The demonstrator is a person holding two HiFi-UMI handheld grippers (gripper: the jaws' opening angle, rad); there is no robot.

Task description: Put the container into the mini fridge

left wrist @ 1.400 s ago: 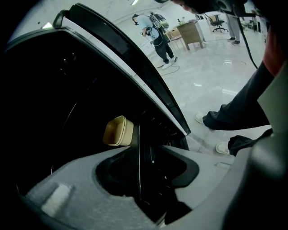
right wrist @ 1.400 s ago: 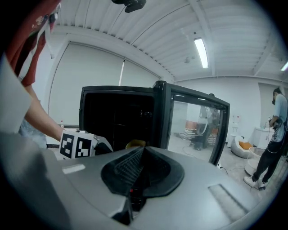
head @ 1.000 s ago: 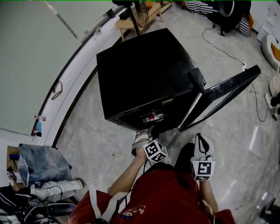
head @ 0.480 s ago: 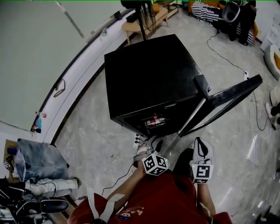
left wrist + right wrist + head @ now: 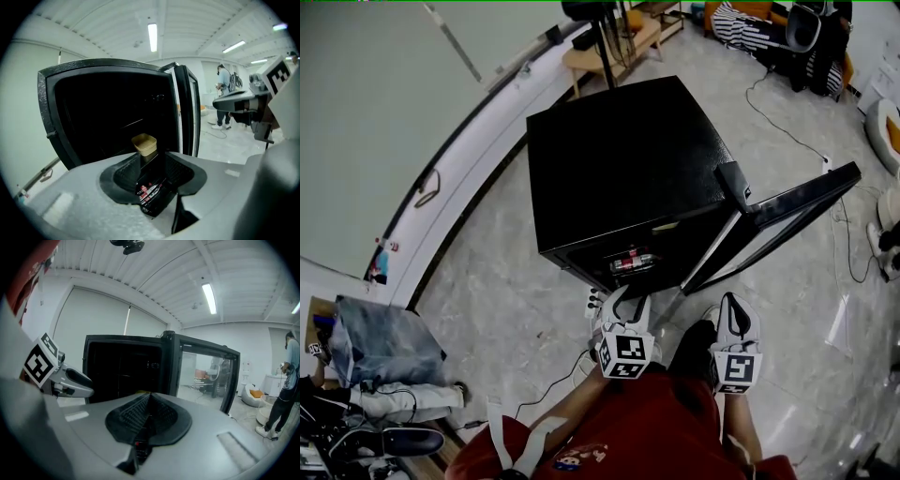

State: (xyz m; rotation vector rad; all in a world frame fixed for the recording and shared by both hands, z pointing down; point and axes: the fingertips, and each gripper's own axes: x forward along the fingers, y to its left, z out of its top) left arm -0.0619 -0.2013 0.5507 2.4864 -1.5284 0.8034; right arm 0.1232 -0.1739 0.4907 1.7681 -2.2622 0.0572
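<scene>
Left gripper (image 5: 147,160) jaws grip container (image 5: 144,143), upright, mouth up, before open mini fridge (image 5: 108,112); right gripper (image 5: 149,398) jaws closed.

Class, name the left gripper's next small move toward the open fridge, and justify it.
Probably ease the left gripper forward into the mini fridge: it grips the container, the door stands open, and the dark interior lies straight ahead of its jaws.

Boxy mini fridge (image 5: 628,159): black throughout, finely speckled top, dark interior. Small open container (image 5: 144,144): plain tan, no pattern. Left gripper (image 5: 621,302) and right gripper (image 5: 734,307): pale grey shells, black ribbed pads, cubes with black-and-white square markers. Stone floor (image 5: 516,300): grey, marbled. Person's shirt (image 5: 647,422): red.
</scene>
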